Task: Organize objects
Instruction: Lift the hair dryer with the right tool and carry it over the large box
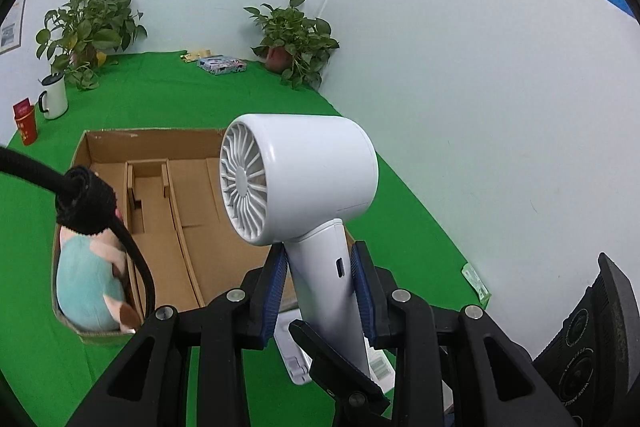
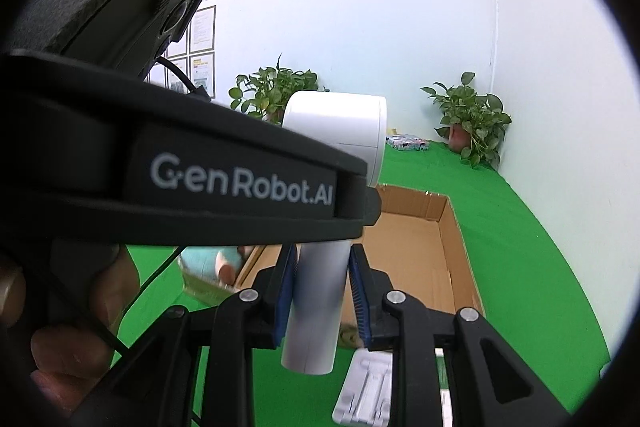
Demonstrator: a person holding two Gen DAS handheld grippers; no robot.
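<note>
A white hair dryer (image 1: 304, 183) is held upright above the green table. My left gripper (image 1: 320, 291) is shut on its handle, the blue pads (image 1: 362, 287) pressing both sides. In the right wrist view my right gripper (image 2: 322, 295) is also shut on the same handle (image 2: 316, 303), lower down, with the left gripper's black body crossing in front. An open cardboard box (image 1: 160, 187) with dividers lies behind the dryer; a teal and pink plush toy (image 1: 90, 279) sits in its left compartment.
A white folding stand (image 2: 364, 391) lies on the green cloth (image 1: 160, 95) below the grippers. Two potted plants (image 1: 296, 39), a white mug (image 1: 54, 97), a red tin (image 1: 25, 123) and a patterned box (image 1: 222, 65) stand at the back. White walls border the table's back and right.
</note>
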